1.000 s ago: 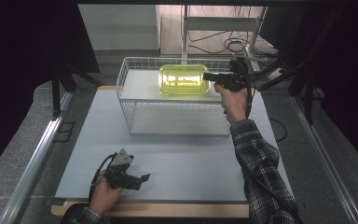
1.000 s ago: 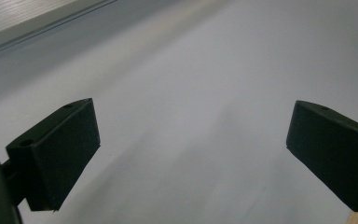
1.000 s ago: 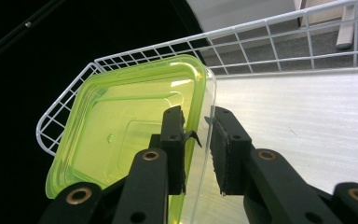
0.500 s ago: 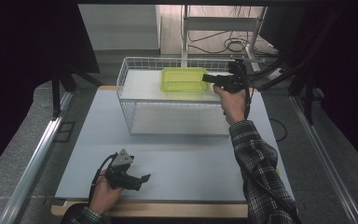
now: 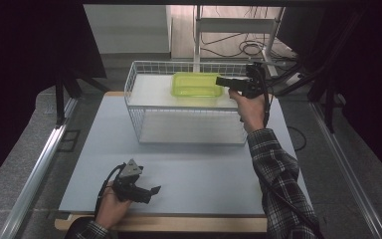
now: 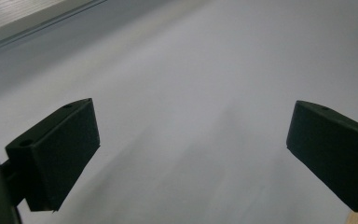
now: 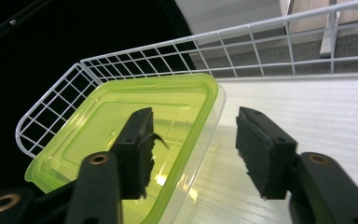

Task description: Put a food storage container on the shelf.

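Observation:
A yellow-green clear plastic container lies flat on the white floor of a white wire basket at the back of the table. My right gripper reaches over the basket's right side to the container's right end. In the right gripper view the right gripper is open: one jaw hangs over the inside of the container, the other outside its rim, near the basket wall. My left gripper rests low at the table's front left. The left gripper is open with nothing between its jaws.
A pale grey mat covers the table, with a wooden edge at the front. A metal rail runs along the left side. Behind the basket stand a white frame and loose cables.
The container, held tilted up a second ago, has come down flat on the basket floor. The right gripper's jaws now stand apart around its rim. The left gripper has not moved.

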